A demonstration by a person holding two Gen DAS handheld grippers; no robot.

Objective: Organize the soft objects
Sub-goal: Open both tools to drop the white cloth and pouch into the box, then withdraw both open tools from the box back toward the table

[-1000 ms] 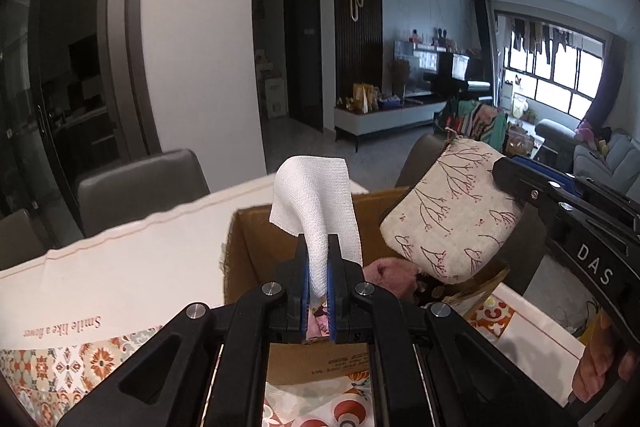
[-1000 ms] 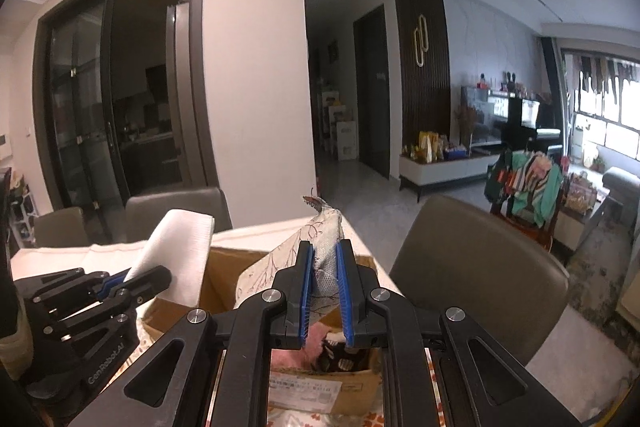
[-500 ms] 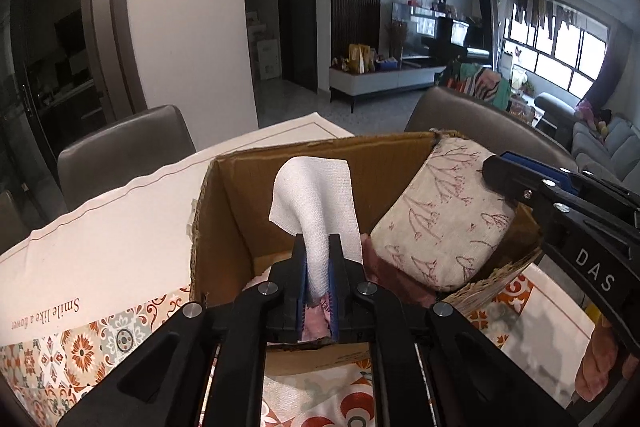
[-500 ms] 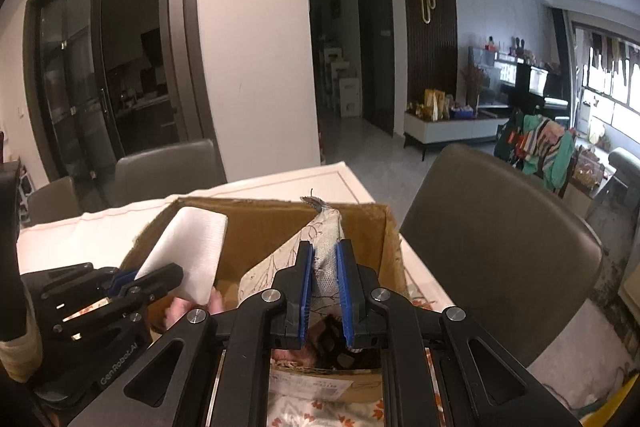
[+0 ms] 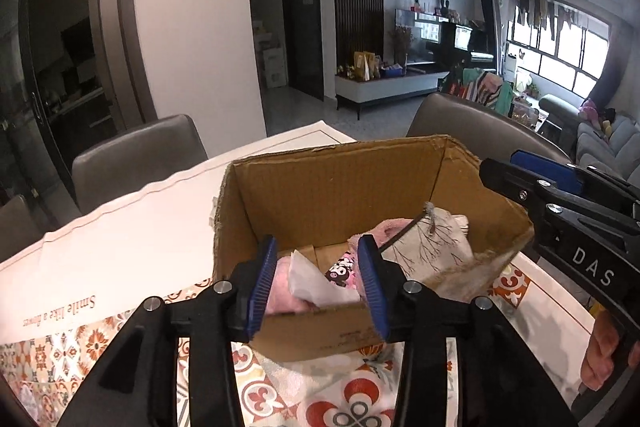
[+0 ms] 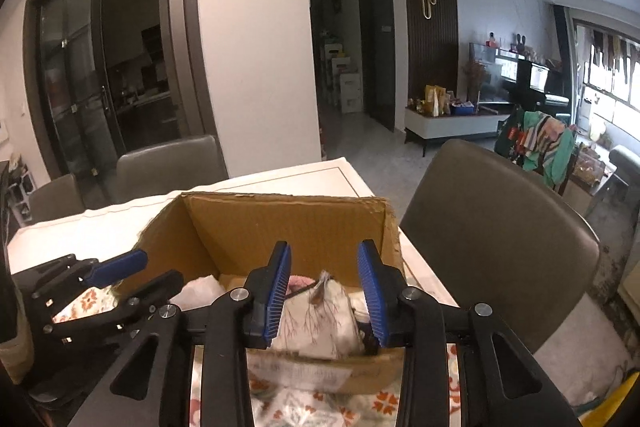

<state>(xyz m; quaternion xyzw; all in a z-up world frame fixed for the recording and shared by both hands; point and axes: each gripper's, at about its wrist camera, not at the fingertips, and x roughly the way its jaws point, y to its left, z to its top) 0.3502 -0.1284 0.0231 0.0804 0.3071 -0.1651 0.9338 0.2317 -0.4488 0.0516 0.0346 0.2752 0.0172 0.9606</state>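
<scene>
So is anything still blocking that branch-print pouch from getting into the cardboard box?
Nothing visible. The branch-print pouch already lies inside the cardboard box, on the soft things there. The right gripper has just been opening; its pads stand clear of the pouch.

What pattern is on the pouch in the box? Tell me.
Dark branch print on cream; the pouch shows best in the left wrist view.

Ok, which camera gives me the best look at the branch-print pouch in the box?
The left wrist view: the branch-print pouch lies unobstructed against the cardboard box's right wall, beside the pink items. In the right wrist view the pouch sits low between the right gripper's open jaws, partly hidden by them.
</scene>
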